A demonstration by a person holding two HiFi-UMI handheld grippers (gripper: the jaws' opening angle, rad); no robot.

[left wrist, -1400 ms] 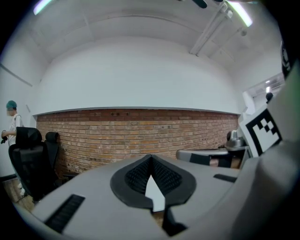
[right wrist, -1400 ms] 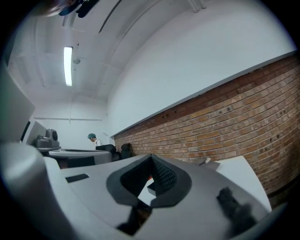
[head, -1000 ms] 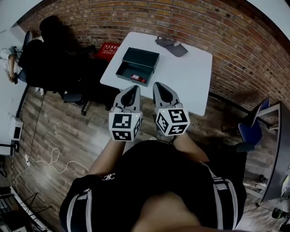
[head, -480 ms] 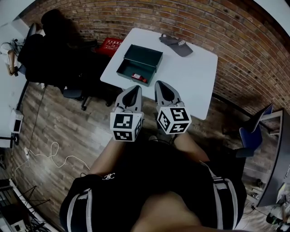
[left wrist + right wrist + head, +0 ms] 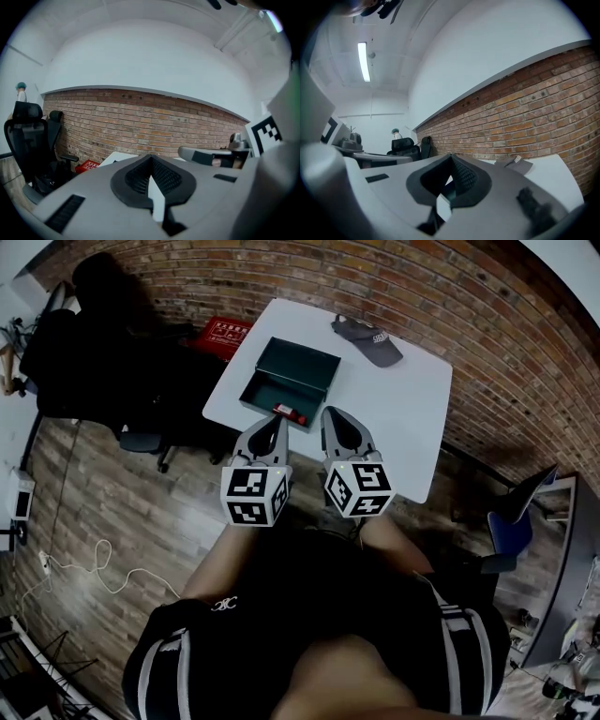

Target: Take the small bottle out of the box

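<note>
Small bottle: a small red thing (image 5: 292, 412) that lies inside the box, at the end nearest to the person; it is too small to show more detail.
Box: dark green and open at the top (image 5: 302, 362); it stands on the left part of the table.
Table: white (image 5: 398, 418), set against a brick wall (image 5: 469, 315).
Left gripper: held in front of the person's body (image 5: 278, 421), pointing toward the box. In the head view its tip lies over the near edge of the table, just beside the bottle. In the left gripper view the jaws are pressed together and nothing is between them.
Right gripper: just beside the left one and apart from it (image 5: 329, 414); its tip is also over the near edge of the table. Its jaws are clenched together and grasp nothing.
Cap: grey (image 5: 367, 339), on the far side of the table, to the right of the box and apart from it.
Chair: a black office chair (image 5: 80, 343) on the wooden floor, left of the table.
Red object: on the floor (image 5: 223, 333) by the wall, at the far left corner of the table.
</note>
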